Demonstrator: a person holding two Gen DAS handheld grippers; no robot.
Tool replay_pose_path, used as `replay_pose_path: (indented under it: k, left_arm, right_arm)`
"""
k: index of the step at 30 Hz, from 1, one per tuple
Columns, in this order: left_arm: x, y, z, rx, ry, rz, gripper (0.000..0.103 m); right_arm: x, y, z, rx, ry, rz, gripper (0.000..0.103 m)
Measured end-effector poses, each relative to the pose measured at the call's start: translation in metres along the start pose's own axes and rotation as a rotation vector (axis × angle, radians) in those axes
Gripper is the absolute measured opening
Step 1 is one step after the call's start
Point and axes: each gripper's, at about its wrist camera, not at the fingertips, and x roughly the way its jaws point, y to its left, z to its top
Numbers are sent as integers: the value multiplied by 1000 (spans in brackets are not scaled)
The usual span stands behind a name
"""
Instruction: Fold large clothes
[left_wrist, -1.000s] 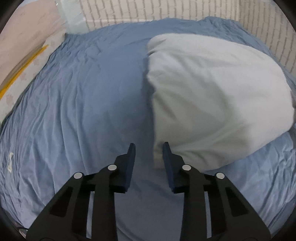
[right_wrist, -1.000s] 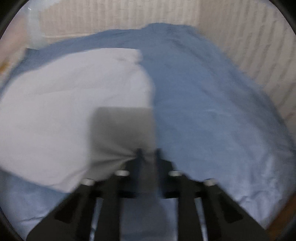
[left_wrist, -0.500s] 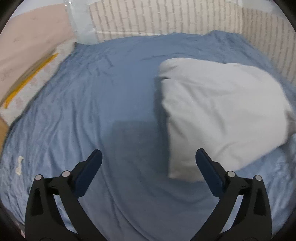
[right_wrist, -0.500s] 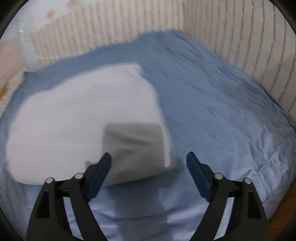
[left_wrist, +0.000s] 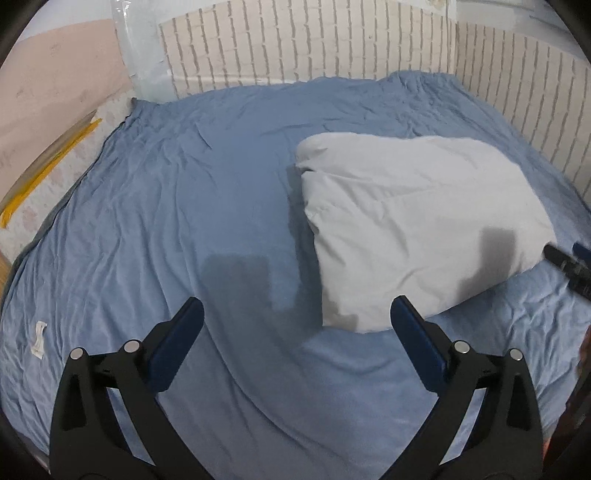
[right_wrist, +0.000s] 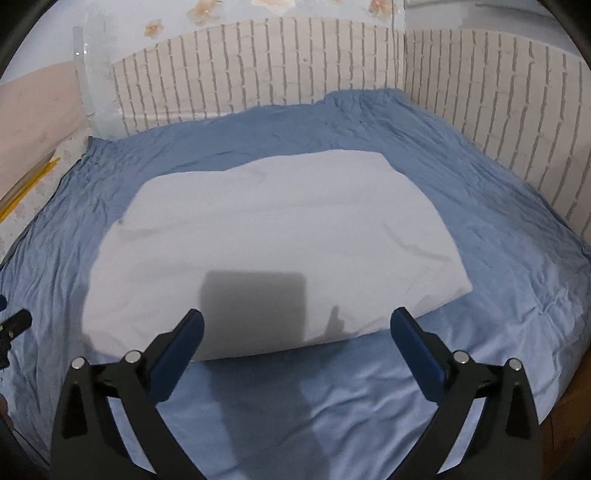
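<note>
A folded white garment (left_wrist: 413, 221) lies flat on the blue bedsheet (left_wrist: 184, 221), right of centre in the left wrist view. In the right wrist view the garment (right_wrist: 280, 236) fills the middle of the bed. My left gripper (left_wrist: 295, 317) is open and empty, held above the sheet just left of the garment's near corner. My right gripper (right_wrist: 295, 325) is open and empty, held above the garment's near edge. The right gripper's tip also shows at the right edge of the left wrist view (left_wrist: 569, 262).
A white brick-pattern wall (right_wrist: 295, 66) runs along the far and right sides of the bed. A pink panel with yellow strips (left_wrist: 48, 147) borders the left side. A small white tag (left_wrist: 38, 334) lies on the sheet at the left.
Both grippers have opened, the right one letting go of the garment's corner, and both pulled back and up. The garment has dropped flat onto the sheet.
</note>
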Motion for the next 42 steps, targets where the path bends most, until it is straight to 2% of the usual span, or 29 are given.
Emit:
replay_pose_path:
  k: [2,5,8,11,13,18,21,24,26,30,36,42]
  left_arm:
    - [-7,1,4,-1,-23,-6,100]
    - [-38,11,14,-35,-98,9,100]
    - [-61,18,25,-75,-138,27,100]
    - [-86,21,38,-89,-167,45,100]
    - [-108,21,46,-87,-216,64,100]
    - [-153,19,69,-88,-323,83,100]
    - [-166,19,71,-103,-338,89,100]
    - [-165,23,60,-154,-325,103,100]
    - [-163,25,56,-160,-324,104,100]
    - [-159,21,55,-156,-333,164,100]
    - [-164,17,54,-142,-352,157,100]
    - [-165,15,53,-136,-351,128,100]
  right_arm:
    - [-12,19,-5,-29,-21,-1,101]
    - [-35,43,4,-92,-52,-17,101]
    - [-64,60,25,-125,-98,-25,101]
    - [-94,71,43,-157,-122,33,101]
    - [-112,74,53,-163,-151,60,101]
    - [-155,87,86,-173,-220,24,101]
    - [-168,95,94,-163,-259,-21,101]
    - [-168,99,87,-140,-262,-49,101]
    - [-161,103,79,-128,-245,-28,101]
    - [-152,110,72,-143,-231,-18,101]
    - [-156,110,71,-142,-245,-13,101]
    - [-159,107,71,-147,-257,-49,101]
